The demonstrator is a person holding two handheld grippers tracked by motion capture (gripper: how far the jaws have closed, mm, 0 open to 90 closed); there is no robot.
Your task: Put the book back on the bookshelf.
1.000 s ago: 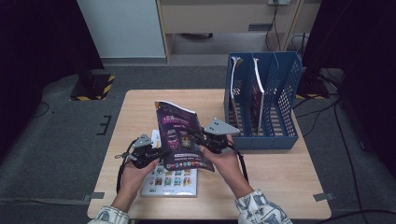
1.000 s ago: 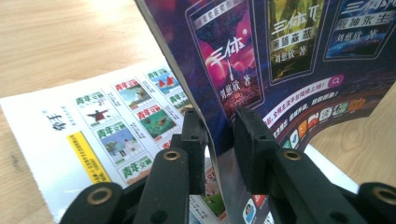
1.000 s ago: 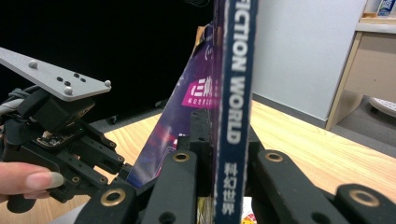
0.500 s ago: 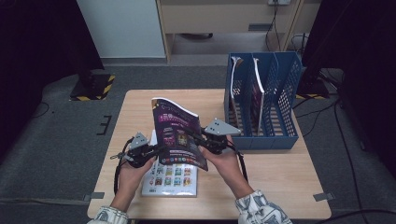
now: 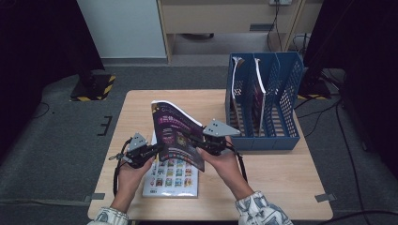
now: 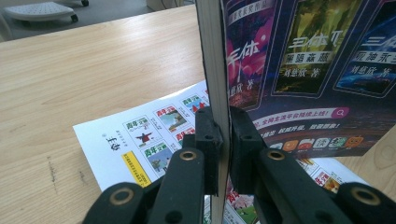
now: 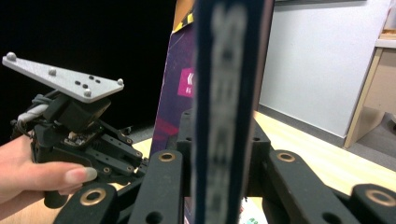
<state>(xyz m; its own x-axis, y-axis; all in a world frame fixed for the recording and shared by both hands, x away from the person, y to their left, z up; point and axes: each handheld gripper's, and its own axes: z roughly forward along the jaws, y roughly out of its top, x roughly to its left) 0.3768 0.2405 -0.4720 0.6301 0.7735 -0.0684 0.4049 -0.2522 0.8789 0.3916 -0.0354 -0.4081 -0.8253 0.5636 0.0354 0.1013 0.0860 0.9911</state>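
The purple magazine (image 5: 177, 136) stands upright on edge above the middle of the table (image 5: 281, 168), over a white magazine (image 5: 170, 177) that lies flat beneath it. Compared with a second ago it stands steeper and has shifted slightly toward the blue file rack (image 5: 263, 108).

The left gripper (image 6: 218, 140) has just been closing and is now clamped on the magazine's open page edge, pads pressed to both faces. The right gripper (image 7: 219, 154) has just been easing open around the spine. Its pads seem to touch the spine still, though that view is blurred, so this is uncertain.

This looks like a handover: the left grip takes the weight so the right can re-grasp, probably before the magazine is slotted into the rack.
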